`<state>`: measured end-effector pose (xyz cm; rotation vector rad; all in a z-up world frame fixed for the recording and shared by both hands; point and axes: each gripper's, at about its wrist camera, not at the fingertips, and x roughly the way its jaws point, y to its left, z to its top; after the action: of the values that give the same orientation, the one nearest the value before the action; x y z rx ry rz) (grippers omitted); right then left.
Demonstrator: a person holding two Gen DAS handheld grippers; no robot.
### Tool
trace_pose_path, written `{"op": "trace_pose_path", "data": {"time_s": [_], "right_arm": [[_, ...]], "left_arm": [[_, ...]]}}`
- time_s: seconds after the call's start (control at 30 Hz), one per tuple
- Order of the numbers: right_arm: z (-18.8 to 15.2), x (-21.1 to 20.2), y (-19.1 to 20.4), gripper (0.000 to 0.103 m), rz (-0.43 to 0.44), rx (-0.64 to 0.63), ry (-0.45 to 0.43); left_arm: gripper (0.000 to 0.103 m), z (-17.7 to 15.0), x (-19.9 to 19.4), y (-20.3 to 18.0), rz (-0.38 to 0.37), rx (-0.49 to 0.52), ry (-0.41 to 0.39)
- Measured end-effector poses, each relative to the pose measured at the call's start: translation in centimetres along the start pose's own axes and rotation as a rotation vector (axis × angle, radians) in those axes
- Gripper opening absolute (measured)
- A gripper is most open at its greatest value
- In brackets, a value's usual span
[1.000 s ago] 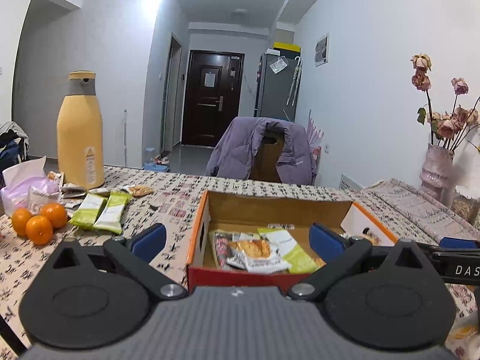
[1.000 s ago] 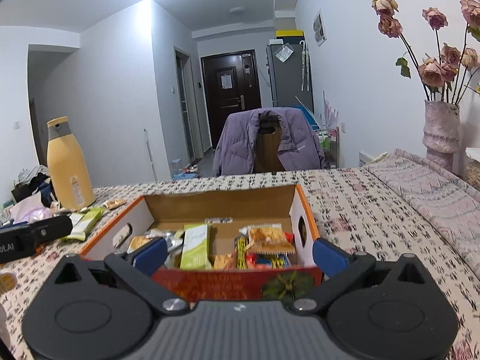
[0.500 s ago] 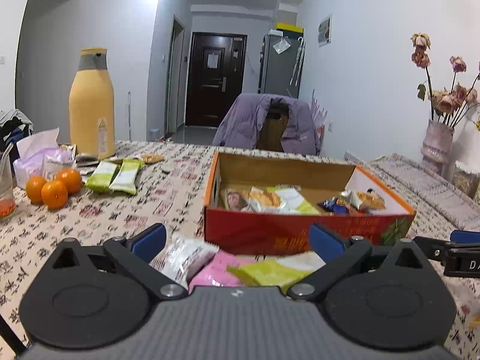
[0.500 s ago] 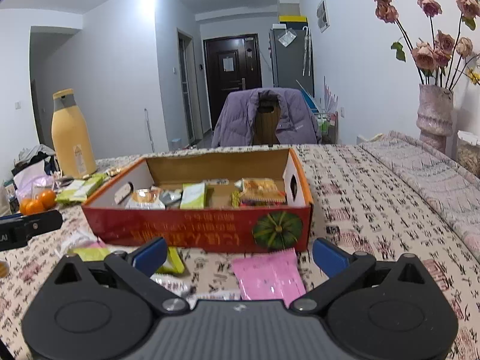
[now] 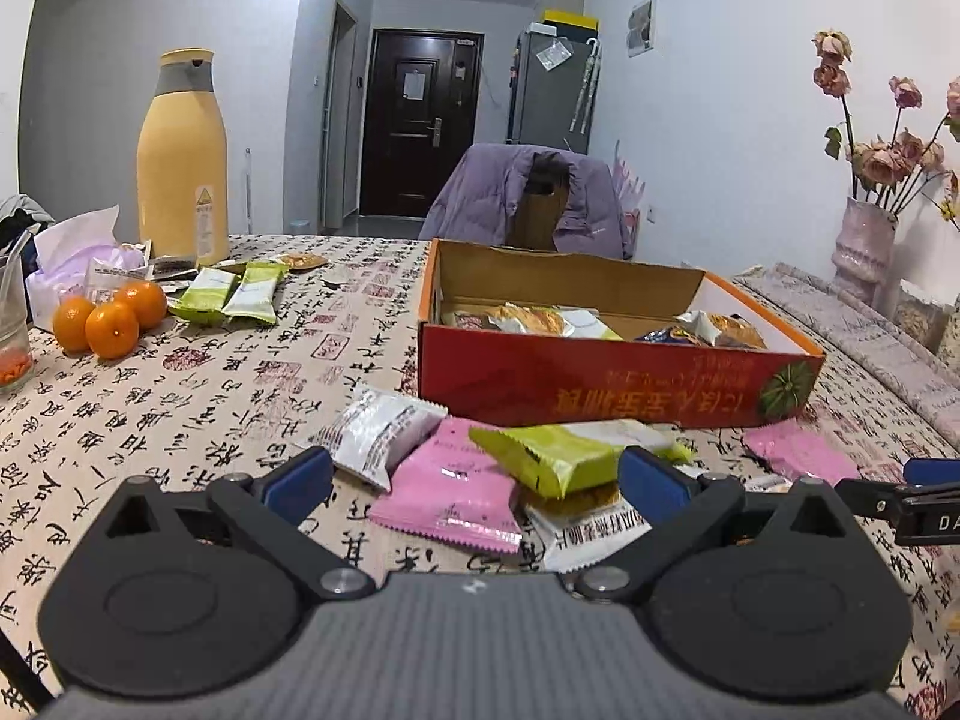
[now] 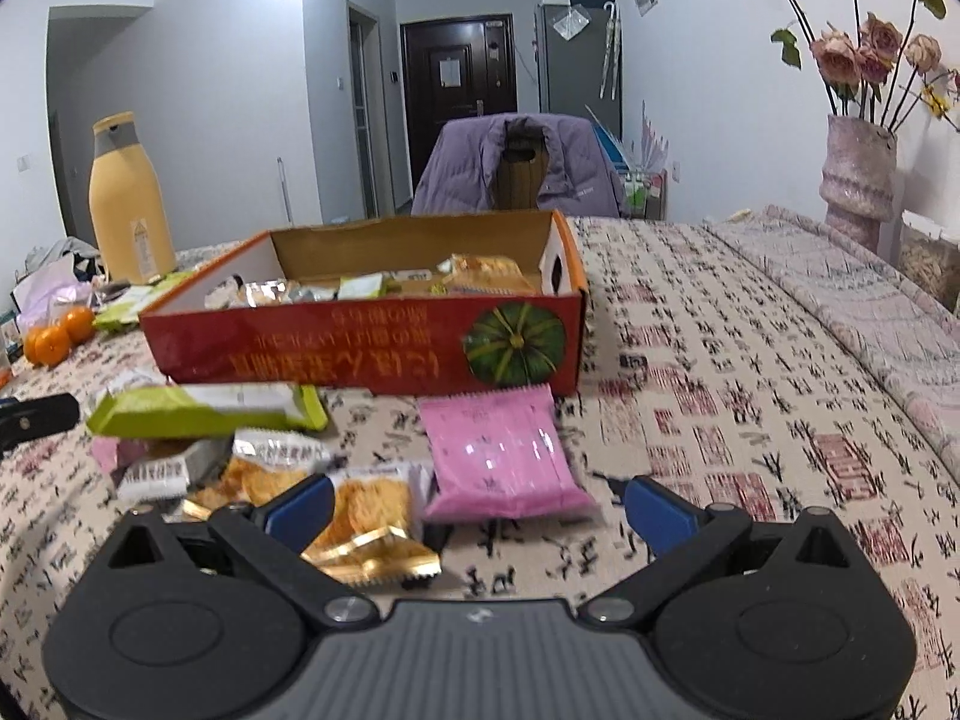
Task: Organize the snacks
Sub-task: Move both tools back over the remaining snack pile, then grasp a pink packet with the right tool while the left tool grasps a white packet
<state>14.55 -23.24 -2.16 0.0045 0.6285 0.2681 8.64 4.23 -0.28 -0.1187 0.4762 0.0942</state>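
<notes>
Calligraphy-print tablecloth fills both frames, loose snack packets lying before a red cardboard box. Left gripper and right gripper both gape empty at lower centre.

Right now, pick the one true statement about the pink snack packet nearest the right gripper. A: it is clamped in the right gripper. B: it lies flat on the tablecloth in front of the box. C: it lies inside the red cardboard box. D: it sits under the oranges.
B: the pink snack packet lies flat on the tablecloth just in front of the red cardboard box, while the right gripper is open and holds nothing.
</notes>
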Motion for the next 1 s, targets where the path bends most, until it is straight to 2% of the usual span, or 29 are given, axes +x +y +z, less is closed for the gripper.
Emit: {"op": "trace_pose_path", "data": {"time_s": [0.2, 0.37, 0.57, 0.67, 0.8, 0.83, 0.97, 1.0], "right_arm": [[-0.5, 1.1, -0.4, 0.103, -0.021, -0.005, 0.047], [1.1, 2.1, -0.4, 0.103, -0.040, -0.022, 0.033], [2.6, 4.9, -0.2, 0.101, -0.091, -0.065, 0.086], [2.7, 5.9, -0.3, 0.100, -0.086, -0.068, 0.102], [3.1, 7.0, -1.0, 0.090, -0.034, -0.018, 0.122], [3.2, 7.2, -1.1, 0.084, -0.027, -0.009, 0.131], [2.9, 7.6, -1.1, 0.078, -0.035, -0.015, 0.136], [2.9, 7.5, -1.0, 0.071, -0.029, -0.021, 0.132]], "left_arm": [[0.103, -0.3, 0.2, 0.0, -0.009, -0.007, 0.013], [0.103, -0.3, 0.2, -0.1, -0.008, -0.007, 0.016], [0.103, -0.5, 0.2, 0.1, -0.003, -0.007, 0.024], [0.103, -0.5, 0.2, 0.3, 0.000, -0.009, 0.029], [0.103, -0.5, 0.2, 0.4, 0.000, -0.013, 0.035], [0.103, -0.6, 0.2, 0.4, 0.000, -0.013, 0.037], [0.103, -0.7, 0.2, 0.6, 0.003, -0.015, 0.044], [0.103, -0.8, 0.2, 0.7, 0.005, -0.017, 0.048]]}}
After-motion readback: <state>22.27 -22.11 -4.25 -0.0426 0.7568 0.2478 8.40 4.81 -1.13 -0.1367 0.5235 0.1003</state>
